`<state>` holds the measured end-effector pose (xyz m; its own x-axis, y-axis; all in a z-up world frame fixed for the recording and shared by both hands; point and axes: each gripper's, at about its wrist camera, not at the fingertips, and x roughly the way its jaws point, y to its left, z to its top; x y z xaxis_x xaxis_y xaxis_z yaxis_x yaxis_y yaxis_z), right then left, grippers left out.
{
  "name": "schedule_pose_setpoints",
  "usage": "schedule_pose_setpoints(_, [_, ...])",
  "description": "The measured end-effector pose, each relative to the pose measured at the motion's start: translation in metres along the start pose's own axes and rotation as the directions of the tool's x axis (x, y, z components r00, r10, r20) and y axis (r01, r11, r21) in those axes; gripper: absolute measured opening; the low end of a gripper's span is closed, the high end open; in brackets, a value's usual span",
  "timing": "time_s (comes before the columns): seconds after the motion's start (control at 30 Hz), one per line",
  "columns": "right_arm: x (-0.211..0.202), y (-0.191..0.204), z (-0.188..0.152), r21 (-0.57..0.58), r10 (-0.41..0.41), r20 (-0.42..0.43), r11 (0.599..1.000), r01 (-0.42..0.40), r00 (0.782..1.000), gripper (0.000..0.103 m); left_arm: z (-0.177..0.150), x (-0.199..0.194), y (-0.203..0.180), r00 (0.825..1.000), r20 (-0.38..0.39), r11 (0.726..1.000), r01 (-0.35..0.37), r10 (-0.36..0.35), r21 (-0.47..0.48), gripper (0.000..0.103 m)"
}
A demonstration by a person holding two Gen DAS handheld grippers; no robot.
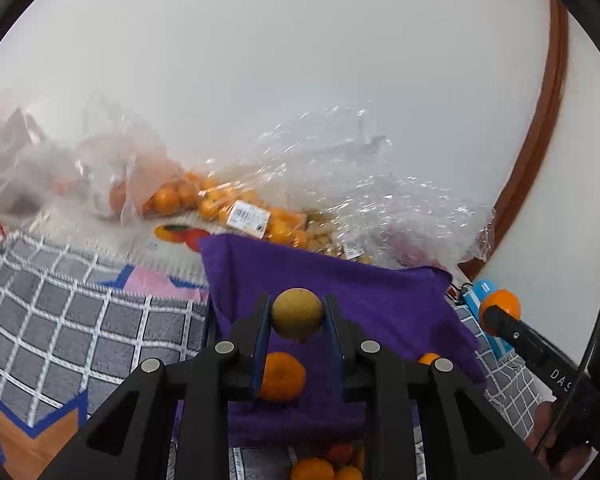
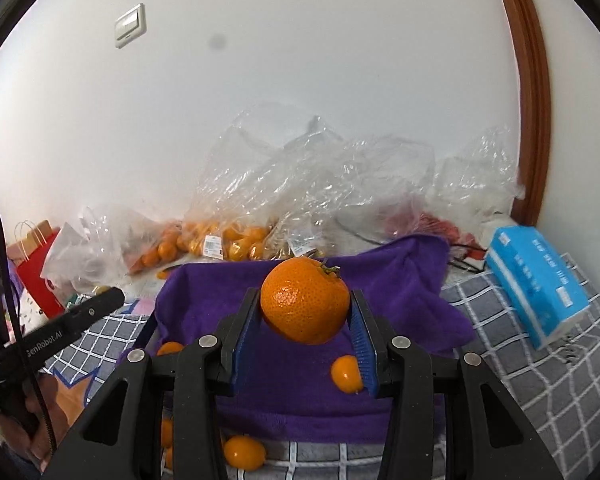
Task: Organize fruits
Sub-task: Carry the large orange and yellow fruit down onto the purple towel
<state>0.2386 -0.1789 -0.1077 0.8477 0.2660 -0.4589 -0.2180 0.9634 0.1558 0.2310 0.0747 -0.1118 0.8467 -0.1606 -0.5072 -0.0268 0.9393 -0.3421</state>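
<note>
Your left gripper is clamping a yellowish round fruit between its jaws; your right gripper is clamping a mandarin, purple towel lying beneath both.

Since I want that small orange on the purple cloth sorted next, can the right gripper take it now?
Probably not yet: the right gripper is shut on a big orange. The small orange lies uncovered on the purple cloth just below.
</note>
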Motion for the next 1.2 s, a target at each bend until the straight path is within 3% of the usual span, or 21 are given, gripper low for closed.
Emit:
schedule_pose_setpoints(0.17, [0.02,-0.004,-0.012,-0.018,-0.026,-0.055,1.0,0.025,0.998,0.043,-0.004,0.009,0.012,1.0,-0.014,1.0,-0.011,0.011,-0.027,0.024])
schedule_pose_setpoints(0.33, [0.013,-0.012,-0.012,-0.042,-0.06,-0.013,0.997,0.06,0.998,0.043,-0.002,0.009,0.029,0.999,0.01,0.998,-0.039,0.04,-0.047,0.024])
schedule_pose_setpoints(0.5, [0.017,-0.027,-0.019,-0.008,-0.069,-0.046,0.998,0.069,0.997,0.043,-0.001,0.017,0.052,0.997,-0.004,0.992,-0.073,0.073,-0.102,0.024])
schedule_pose_setpoints(0.7, [0.033,-0.031,-0.026,0.022,-0.037,-0.107,0.999,0.04,0.994,0.043,-0.002,0.023,0.061,0.999,-0.028,0.989,-0.045,0.042,-0.144,0.024])
schedule_pose_setpoints(0.97, [0.053,-0.015,-0.04,0.001,0.024,-0.2,1.0,-0.024,0.979,0.043,-0.008,0.024,0.046,0.999,-0.043,0.994,-0.009,0.005,-0.106,0.024])
schedule_pose_setpoints(1.2, [0.059,-0.006,-0.047,-0.022,0.032,-0.226,0.999,-0.038,0.974,0.044,-0.016,0.028,0.03,0.997,-0.069,0.997,0.026,-0.03,-0.066,0.024])
